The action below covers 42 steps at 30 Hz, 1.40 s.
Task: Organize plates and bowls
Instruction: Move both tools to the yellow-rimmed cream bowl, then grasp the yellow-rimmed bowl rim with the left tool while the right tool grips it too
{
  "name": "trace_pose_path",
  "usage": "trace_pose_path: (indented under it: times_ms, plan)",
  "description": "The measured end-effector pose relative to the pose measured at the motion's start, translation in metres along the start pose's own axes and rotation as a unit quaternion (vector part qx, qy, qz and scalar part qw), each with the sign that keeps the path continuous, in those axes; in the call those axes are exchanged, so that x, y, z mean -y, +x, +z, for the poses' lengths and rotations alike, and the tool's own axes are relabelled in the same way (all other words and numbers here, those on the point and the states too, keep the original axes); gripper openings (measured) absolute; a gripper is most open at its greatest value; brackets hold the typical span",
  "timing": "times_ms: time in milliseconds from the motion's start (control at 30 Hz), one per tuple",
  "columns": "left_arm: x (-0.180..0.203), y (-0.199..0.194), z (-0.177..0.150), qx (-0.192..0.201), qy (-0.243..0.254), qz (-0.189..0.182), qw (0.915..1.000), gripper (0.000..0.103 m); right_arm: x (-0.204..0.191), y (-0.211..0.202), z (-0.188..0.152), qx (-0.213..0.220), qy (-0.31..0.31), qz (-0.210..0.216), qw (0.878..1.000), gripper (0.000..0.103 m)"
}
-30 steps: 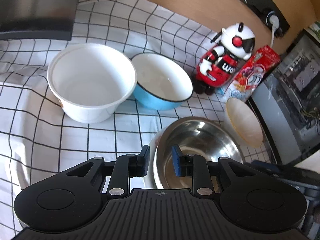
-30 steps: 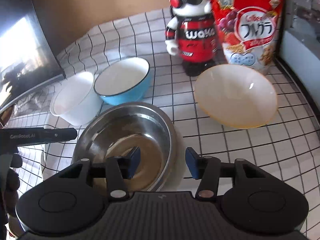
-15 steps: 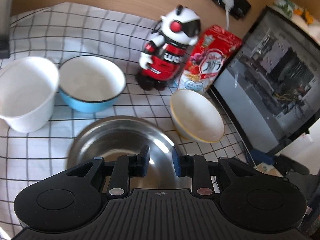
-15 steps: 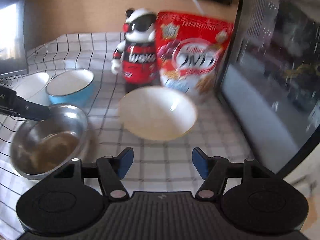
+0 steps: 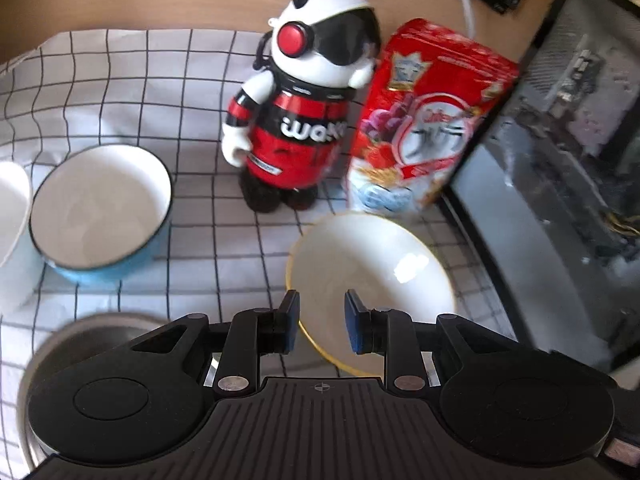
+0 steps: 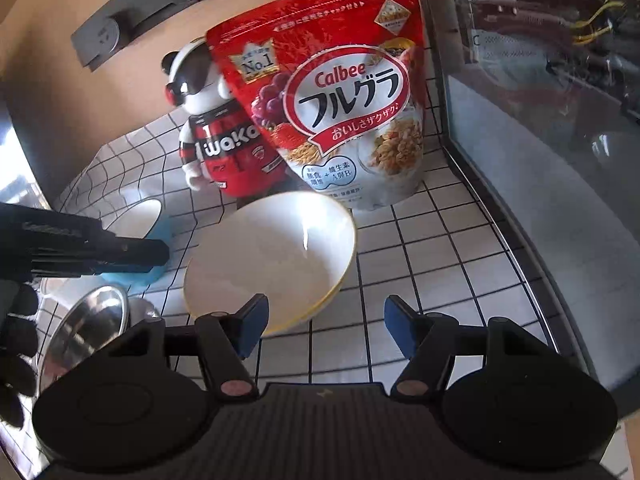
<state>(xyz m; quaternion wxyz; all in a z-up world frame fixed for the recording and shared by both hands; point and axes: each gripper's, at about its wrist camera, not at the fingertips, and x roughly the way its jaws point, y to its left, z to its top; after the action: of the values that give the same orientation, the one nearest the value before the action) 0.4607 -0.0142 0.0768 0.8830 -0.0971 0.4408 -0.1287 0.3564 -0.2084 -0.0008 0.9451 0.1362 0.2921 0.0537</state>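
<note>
A cream bowl with a yellow rim sits on the checked cloth in front of a cereal bag. My left gripper is open and empty, its fingers just above the bowl's near rim. My right gripper is open wide and empty, just short of the bowl's near-right rim. A blue bowl with a white inside sits to the left. A white bowl is at the far left edge. A steel bowl lies at the lower left.
A red and white robot figure and a red Calbee cereal bag stand behind the bowls. A glass-sided computer case bounds the right. A wooden wall with a power strip is behind.
Both grippers have swung right, away from the steel bowl toward the cream bowl. The right gripper has opened wider. The left gripper now hovers at the cream bowl's rim.
</note>
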Motion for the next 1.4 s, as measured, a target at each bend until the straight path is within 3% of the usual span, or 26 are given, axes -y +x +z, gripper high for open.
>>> trace_pose_path:
  times_ms: [133,267,433,567,633,933,1233,1400]
  plan:
    - [-0.007,0.028,0.023,-0.025,-0.006,0.021,0.9995,0.027,0.002,0.012,0.009,0.012,0.005,-0.004,1.0,0.065]
    - [-0.011,0.055,0.033,-0.055,-0.021,0.018,0.9981,0.027,0.008,0.041,0.019,-0.025,0.037,0.0,0.999,0.065]
    - [-0.009,0.087,0.031,-0.1,-0.016,0.011,0.9948,0.027,0.011,0.068,0.019,-0.065,0.05,-0.02,0.996,0.048]
    - [-0.009,0.098,0.028,-0.115,-0.016,0.001,0.9932,0.03,0.017,0.08,0.019,-0.084,0.068,0.001,0.994,0.033]
    - [-0.009,0.099,0.028,-0.119,-0.013,0.001,0.9928,0.03,0.018,0.083,0.018,-0.093,0.075,0.018,0.993,0.021]
    - [0.001,0.09,0.013,-0.16,-0.001,-0.007,0.9871,0.027,0.017,0.064,0.01,-0.102,0.055,0.005,0.993,0.019]
    - [0.053,0.055,-0.043,-0.204,0.053,-0.016,0.9774,0.027,0.03,0.007,-0.033,-0.124,0.014,-0.032,0.992,0.019]
    - [0.063,0.049,-0.063,-0.213,0.063,-0.018,0.975,0.027,0.038,-0.003,-0.037,-0.122,0.019,-0.035,0.992,0.019]
